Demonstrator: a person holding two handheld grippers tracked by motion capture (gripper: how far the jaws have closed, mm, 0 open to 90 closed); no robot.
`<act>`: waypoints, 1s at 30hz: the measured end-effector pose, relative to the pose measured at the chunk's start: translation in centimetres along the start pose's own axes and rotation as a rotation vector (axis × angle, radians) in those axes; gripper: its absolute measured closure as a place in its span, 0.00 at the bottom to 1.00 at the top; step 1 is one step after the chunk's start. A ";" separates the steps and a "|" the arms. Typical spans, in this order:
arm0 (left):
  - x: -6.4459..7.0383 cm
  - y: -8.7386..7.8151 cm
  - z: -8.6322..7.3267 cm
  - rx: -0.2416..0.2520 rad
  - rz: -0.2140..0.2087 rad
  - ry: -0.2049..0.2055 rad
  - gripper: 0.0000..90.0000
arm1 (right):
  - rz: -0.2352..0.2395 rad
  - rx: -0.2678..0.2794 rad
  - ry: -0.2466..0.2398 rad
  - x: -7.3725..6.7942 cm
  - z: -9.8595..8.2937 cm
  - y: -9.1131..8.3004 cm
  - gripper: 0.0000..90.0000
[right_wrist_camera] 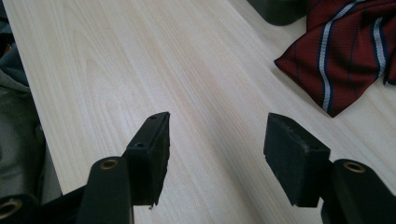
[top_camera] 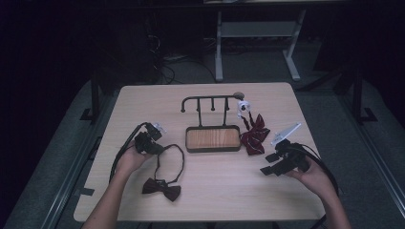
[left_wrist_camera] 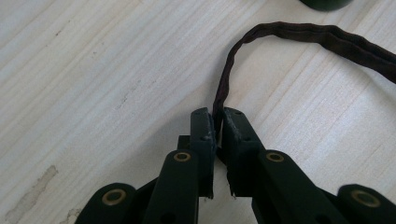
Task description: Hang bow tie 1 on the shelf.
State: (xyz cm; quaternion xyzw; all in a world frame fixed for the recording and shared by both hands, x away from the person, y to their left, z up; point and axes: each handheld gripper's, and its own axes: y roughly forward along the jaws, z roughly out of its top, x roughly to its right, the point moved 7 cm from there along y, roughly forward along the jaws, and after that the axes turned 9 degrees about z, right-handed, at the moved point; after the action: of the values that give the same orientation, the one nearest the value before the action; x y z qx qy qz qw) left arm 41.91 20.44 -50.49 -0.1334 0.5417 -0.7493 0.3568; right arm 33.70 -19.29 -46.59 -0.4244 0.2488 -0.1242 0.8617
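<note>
I've got the left gripper (top_camera: 149, 141) down on the pale wooden surface (top_camera: 210, 191), off to the left of the hanger stand (top_camera: 212, 138), and in the left gripper view its jaws are pinched together on the dark strap (left_wrist_camera: 224, 84) of the maroon bow tie (top_camera: 161, 186). That strap loops from the jaws toward the stand's tray and back down to the bow itself, which lies flat on the surface, nearer me than the stand and a little left of it. The right gripper (top_camera: 282, 162) sits to the right of the stand, held in the right hand (top_camera: 315, 176), and in the right gripper view its jaws stand wide apart with nothing between them, just bare wood grain. A striped red bow tie (top_camera: 254, 136) lies just beside the stand's right end, touching or nearly touching the tray, between the stand and my right gripper. A small white object (top_camera: 244, 106) hangs at the right end of the stand's rail; I can't tell what it is.
</note>
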 end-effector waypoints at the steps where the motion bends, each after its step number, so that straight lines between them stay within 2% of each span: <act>1: 0.1 0.0 0.0 -0.001 -0.002 0.000 0.93 | 0.000 0.000 -0.001 0.0 0.0 0.0 0.45; 3: 0.1 -0.1 0.0 0.002 0.003 0.010 0.97 | -0.001 0.001 -0.002 0.0 0.0 0.0 0.45; 5: 0.2 -0.3 0.1 0.010 -0.005 0.004 0.99 | -0.001 0.000 -0.003 0.0 0.0 0.0 0.44; 11: 0.4 -1.3 0.1 0.029 -0.009 0.027 1.00 | 0.000 0.001 -0.004 0.0 0.0 0.0 0.44; 20: 0.7 -2.6 0.0 0.068 -0.045 0.015 1.00 | -0.002 0.009 0.007 0.1 0.0 -0.2 0.44; 21: 0.7 -2.9 0.0 0.062 -0.042 0.032 1.00 | -0.002 0.009 0.011 0.2 -0.1 -0.2 0.44; 22: 0.7 -3.0 0.1 0.064 -0.044 0.031 1.00 | -0.001 0.008 0.016 0.2 -0.1 -0.2 0.44; 23: 0.9 -3.2 0.2 0.075 -0.051 0.020 1.00 | -0.001 0.009 0.014 0.3 -0.1 -0.2 0.44; 24: 0.8 -3.5 0.3 0.076 -0.053 0.036 1.00 | -0.001 0.009 0.015 0.3 -0.1 -0.2 0.44; 30: 1.1 -4.9 0.8 0.100 -0.073 0.054 1.00 | -0.004 0.019 0.019 0.4 -0.1 -0.4 0.43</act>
State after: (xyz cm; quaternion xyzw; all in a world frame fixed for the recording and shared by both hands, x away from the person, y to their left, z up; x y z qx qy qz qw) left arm 39.68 19.90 -45.94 -0.1150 0.5076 -0.7914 0.3207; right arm 33.99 -19.80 -46.49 -0.4153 0.2551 -0.1322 0.8631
